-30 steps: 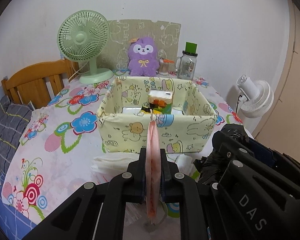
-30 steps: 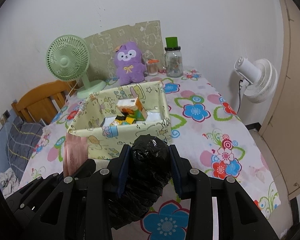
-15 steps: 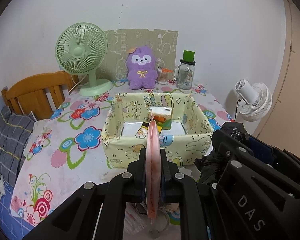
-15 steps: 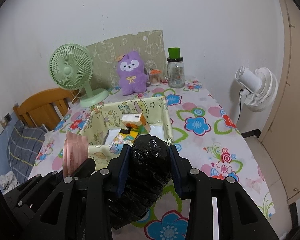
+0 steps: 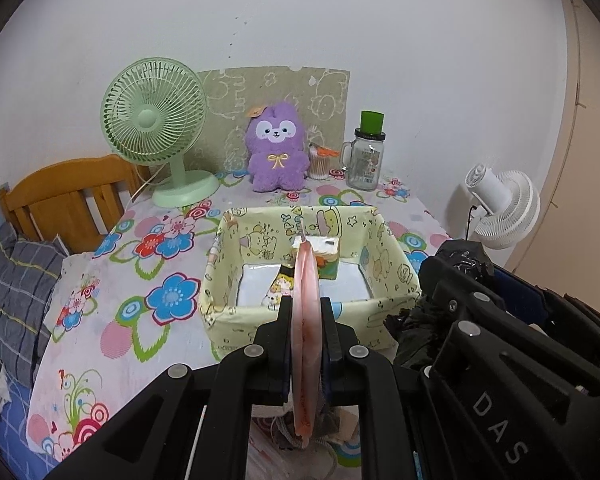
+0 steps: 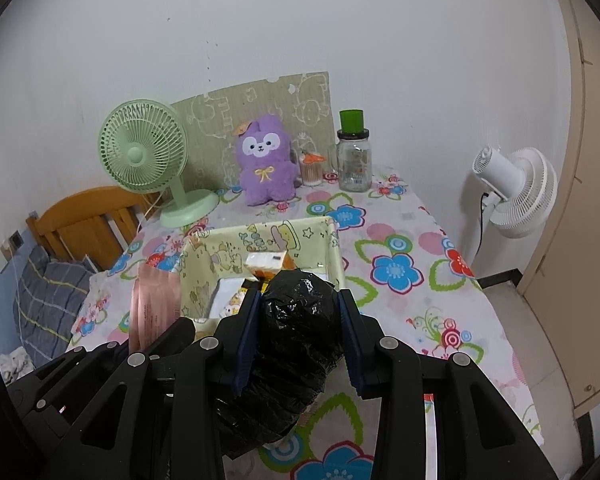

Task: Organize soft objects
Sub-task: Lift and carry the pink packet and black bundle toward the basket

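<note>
My left gripper is shut on a thin pink packet, held edge-on in front of the yellow cartoon-print fabric box. In the right wrist view the same pink packet shows flat, at the left. My right gripper is shut on a black plastic bag roll, held above the table in front of the fabric box. Inside the box lie an orange tissue pack and white packets. A pile of soft items lies under the left gripper.
At the back of the floral-cloth table stand a green desk fan, a purple plush toy, a glass jar with green lid and a small cup. A wooden chair is at left, a white fan at right.
Both grippers have risen with their loads; the fabric box now sits lower in both views and more of its inside shows. Neither grip has changed.
</note>
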A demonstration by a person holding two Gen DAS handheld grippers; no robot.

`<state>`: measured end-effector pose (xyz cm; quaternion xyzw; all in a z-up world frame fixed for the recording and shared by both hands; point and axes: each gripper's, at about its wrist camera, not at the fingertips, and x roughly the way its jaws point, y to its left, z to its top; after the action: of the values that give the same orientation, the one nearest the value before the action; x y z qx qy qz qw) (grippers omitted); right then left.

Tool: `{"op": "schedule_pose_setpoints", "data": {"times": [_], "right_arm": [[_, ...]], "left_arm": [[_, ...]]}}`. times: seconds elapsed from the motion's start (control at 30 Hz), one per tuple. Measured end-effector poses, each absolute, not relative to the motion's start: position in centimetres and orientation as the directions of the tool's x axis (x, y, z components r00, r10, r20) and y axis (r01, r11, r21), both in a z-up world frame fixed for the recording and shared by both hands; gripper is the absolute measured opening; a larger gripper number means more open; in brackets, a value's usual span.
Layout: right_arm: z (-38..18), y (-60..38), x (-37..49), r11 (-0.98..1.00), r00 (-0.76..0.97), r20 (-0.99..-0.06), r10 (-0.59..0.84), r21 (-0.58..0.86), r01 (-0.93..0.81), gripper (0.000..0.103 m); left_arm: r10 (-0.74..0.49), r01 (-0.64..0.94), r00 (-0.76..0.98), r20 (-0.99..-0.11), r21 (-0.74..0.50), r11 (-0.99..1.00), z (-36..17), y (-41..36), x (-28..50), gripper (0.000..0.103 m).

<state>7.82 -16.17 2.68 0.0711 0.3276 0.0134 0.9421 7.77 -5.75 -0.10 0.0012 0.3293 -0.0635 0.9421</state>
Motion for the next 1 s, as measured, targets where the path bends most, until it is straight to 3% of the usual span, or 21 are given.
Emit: {"op": "schedule_pose_setpoints", "data": {"times": [1.0], "right_arm": [[3.2,-14.1,13.8,0.99,0.79,-0.604,0.105,0.14,-0.024,0.042]], "left_arm": [[-0.097,0.098,0.789,-0.607,-0.032,0.995,0.6,-3.7,13.0,0.008]]}}
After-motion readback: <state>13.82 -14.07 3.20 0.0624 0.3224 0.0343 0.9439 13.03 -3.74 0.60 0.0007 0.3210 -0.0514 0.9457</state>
